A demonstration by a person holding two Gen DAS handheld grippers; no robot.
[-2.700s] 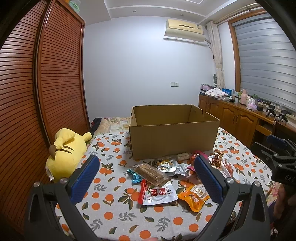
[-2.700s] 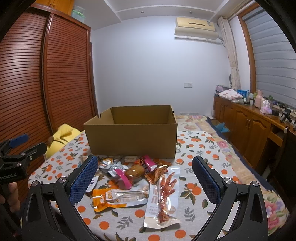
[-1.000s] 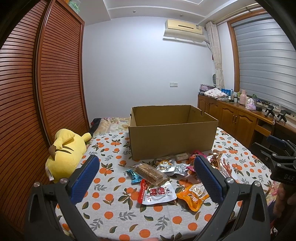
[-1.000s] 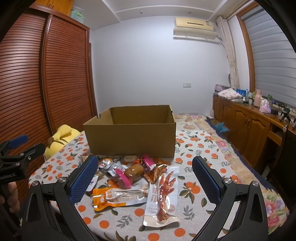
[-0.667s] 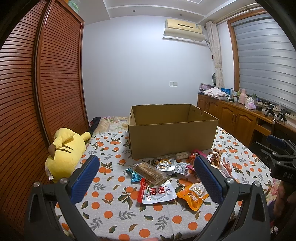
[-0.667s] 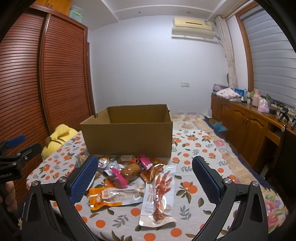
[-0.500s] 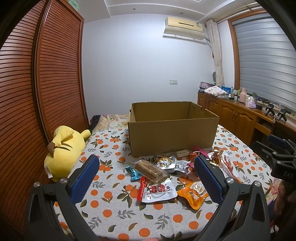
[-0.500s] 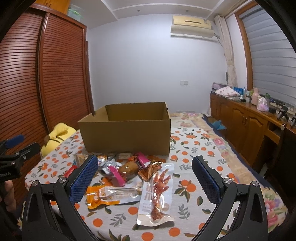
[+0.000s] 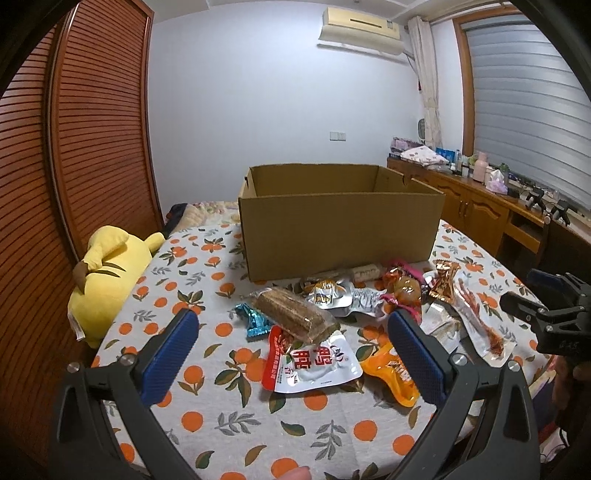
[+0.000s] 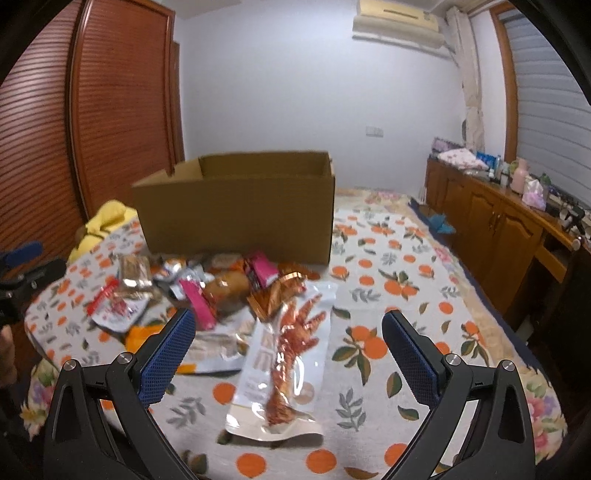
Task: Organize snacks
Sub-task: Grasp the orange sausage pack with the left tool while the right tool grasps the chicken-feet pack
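Approach to the snack pile, nothing picked yet.
Left gripper [image 9: 291, 339] and right gripper [image 10: 288, 345] gape wide, empty; snacks [image 9: 343, 306] lie mid-table before the cardboard box [image 9: 340, 229]; next, I judge, close on one packet.

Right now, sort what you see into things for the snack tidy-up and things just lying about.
For the job:
cardboard box, open-topped
red-and-white snack pouch
brown bar in clear wrap
orange pouch
chicken-foot pack
left claw and right claw, both open

Lying about:
yellow plush toy
pink bottle on the sideboard
air conditioner
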